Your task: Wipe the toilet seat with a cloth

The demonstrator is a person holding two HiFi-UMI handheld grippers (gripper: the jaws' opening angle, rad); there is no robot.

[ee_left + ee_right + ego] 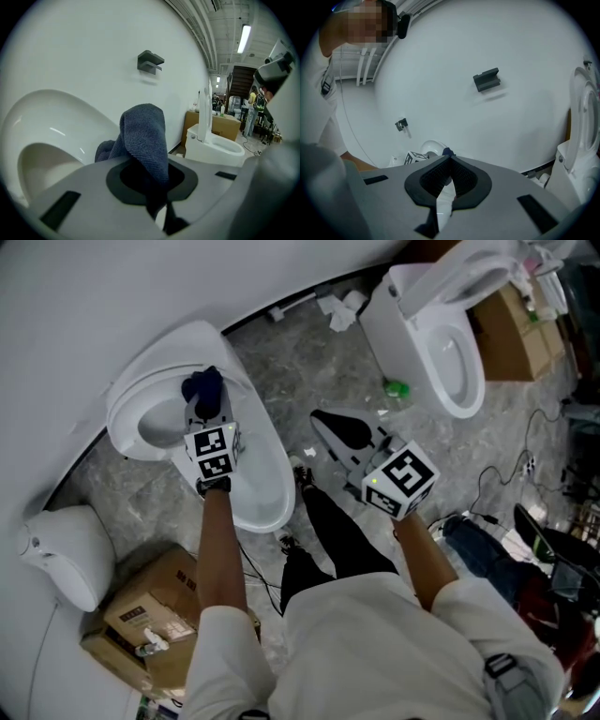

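From the head view: left gripper (200,409) poised above the near oval white toilet seat (127,413), clamped on a bunched dark blue microfibre cloth (206,385) that hangs over the bowl opening, contact with the rim not clear; right gripper (323,423) out over the mottled grey floor (309,362), well apart from that toilet, pinched together on nothing. From the left gripper view: jaws squeezed onto the cloth's lower fold, most of it standing in a loose hump ahead of the tips, curved white seat just beyond and below. From the right gripper view: ribbed black pads (436,176) meeting at the tips, nothing between, plain white wall (511,131) and small grey wall bracket (486,79) ahead. Likely trouble: only a narrow fold reaching the seat and patches left unwiped, owing to the bunching; cloth tugged loose by drag on the smooth surface, given so small a bite; hard jaw tips scraping the seat if pressed too low
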